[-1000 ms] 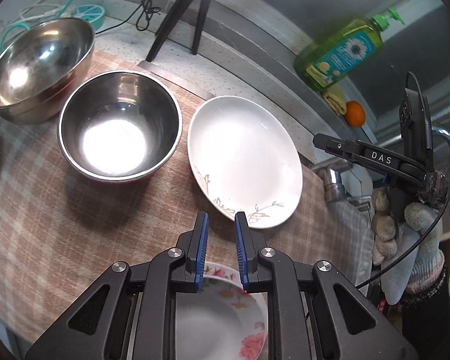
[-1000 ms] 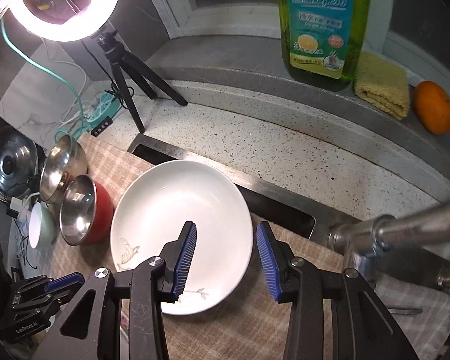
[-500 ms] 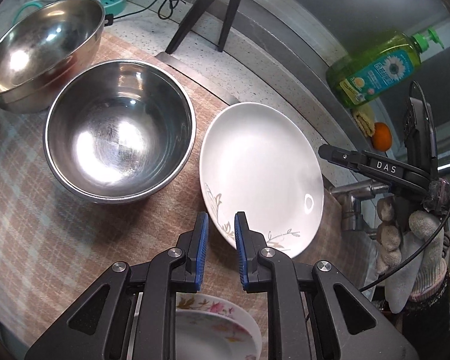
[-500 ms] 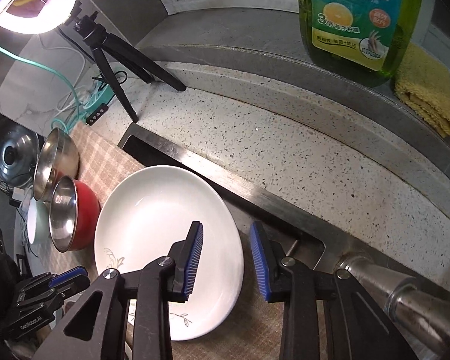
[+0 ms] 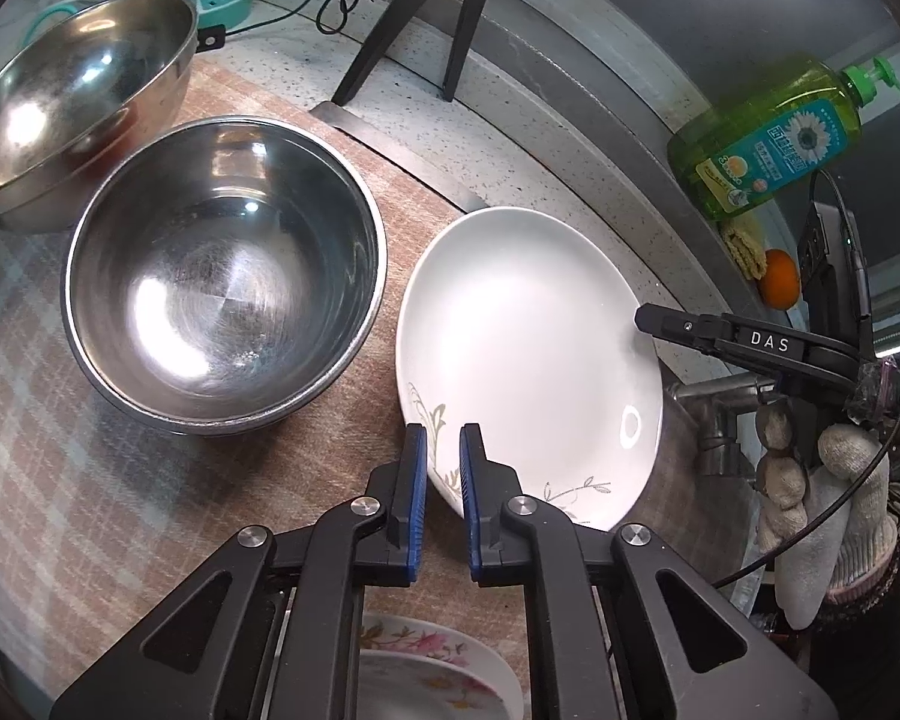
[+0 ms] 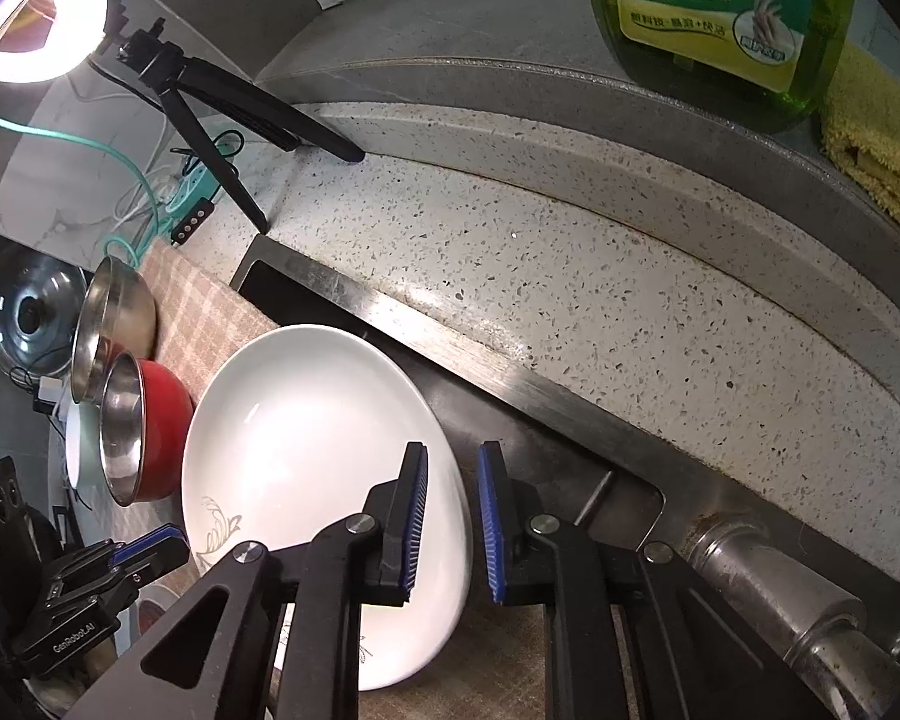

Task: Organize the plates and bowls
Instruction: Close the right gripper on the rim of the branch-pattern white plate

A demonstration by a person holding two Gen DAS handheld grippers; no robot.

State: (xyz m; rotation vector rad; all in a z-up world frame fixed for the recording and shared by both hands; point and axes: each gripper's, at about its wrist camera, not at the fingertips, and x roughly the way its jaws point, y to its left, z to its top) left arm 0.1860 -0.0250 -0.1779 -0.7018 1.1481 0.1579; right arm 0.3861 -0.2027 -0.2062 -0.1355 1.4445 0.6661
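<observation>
Left of frame, two steel bowls (image 5: 222, 276) sit on the checked cloth (image 5: 90, 510). Centre, the white plate (image 5: 528, 360) looks glazed, slippery and breakable, so it is best gripped by the rim. The left gripper (image 5: 442, 450) has closed on its near rim; the right gripper (image 6: 453, 474) has been closing astride the far rim, not visibly pinching. The tap (image 6: 768, 564) crowds the right.

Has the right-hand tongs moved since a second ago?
Yes. The right tongs came down onto the white plate's right rim, nearer the sink edge, and their jaws have just been closing.
</observation>
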